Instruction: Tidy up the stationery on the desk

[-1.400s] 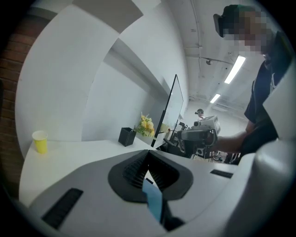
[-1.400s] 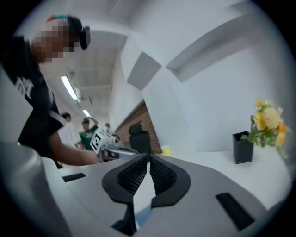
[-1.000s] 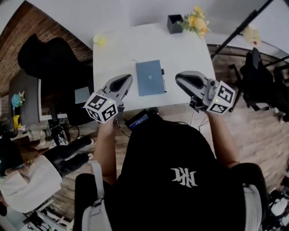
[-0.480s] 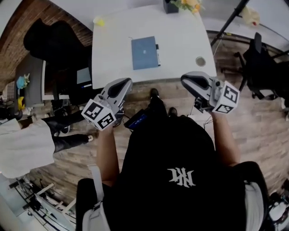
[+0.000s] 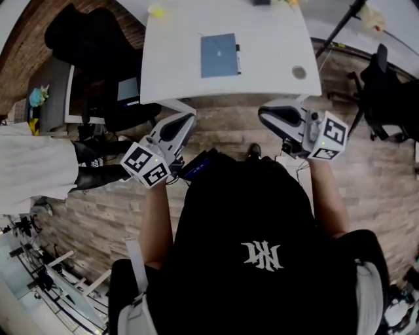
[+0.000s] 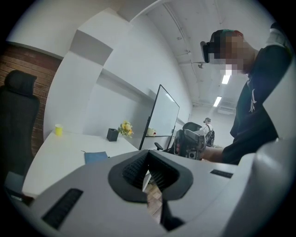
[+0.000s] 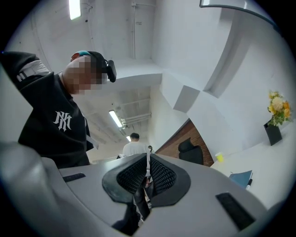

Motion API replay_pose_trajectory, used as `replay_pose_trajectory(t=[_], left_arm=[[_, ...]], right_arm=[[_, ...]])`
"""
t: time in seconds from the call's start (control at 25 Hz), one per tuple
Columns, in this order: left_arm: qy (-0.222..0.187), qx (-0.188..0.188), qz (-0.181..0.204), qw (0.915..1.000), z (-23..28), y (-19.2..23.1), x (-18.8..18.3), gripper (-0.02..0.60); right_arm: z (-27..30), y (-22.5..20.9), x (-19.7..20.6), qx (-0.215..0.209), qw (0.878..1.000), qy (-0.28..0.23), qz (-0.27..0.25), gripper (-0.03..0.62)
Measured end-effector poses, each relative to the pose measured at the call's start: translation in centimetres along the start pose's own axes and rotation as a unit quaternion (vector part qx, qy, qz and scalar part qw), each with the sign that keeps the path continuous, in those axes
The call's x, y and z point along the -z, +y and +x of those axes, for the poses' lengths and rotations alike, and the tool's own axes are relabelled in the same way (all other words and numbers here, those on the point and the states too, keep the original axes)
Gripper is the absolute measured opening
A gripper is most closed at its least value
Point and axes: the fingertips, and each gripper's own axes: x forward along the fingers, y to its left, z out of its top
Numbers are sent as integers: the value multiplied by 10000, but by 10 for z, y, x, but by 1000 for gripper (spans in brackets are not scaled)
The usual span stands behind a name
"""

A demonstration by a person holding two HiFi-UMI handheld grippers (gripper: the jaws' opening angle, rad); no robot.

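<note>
Your left tongs (image 5: 185,120) and right tongs (image 5: 265,116) are both closed with nothing in them. They sit short of the tabletop (image 5: 177,65), probably because no pick has started. The blue notebook (image 5: 218,55), pen (image 5: 237,55) touching its right edge, lies well ahead between them.

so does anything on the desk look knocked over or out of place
Nothing looks spilled, tipped or broken. The blue notebook lies flat on the desk with a pen along its right edge, and the yellow cup stands upright at the far left corner. Notebook and pen are simply loose, not put away.
</note>
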Motion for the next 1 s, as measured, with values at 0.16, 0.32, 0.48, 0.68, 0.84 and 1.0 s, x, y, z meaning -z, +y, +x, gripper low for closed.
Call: replay_pose_trajectory(t=[0.16, 0.32, 0.48, 0.68, 0.84, 1.0], left_arm=[[-36, 76, 6, 10000, -22, -4, 7, 3], [-106, 73, -111, 9999, -64, -10, 22, 3], [-121, 64, -317, 9994, -111, -16, 47, 3], [-69, 157, -450, 9988, -164, -17, 82, 3], [-150, 283, -436, 9985, -178, -23, 93, 3], [-109, 526, -329, 9980, -169, -36, 98, 3]], right_arm=[[13, 21, 15, -23, 9999, 155, 37, 46], [41, 53, 35, -74, 9995, 295, 95, 46], [74, 89, 66, -139, 9987, 438, 242, 46], [110, 126, 100, 54, 9984, 522, 226, 46], [114, 146, 114, 346, 9971, 673, 116, 46], [111, 145, 125, 824, 9918, 968, -122, 46]])
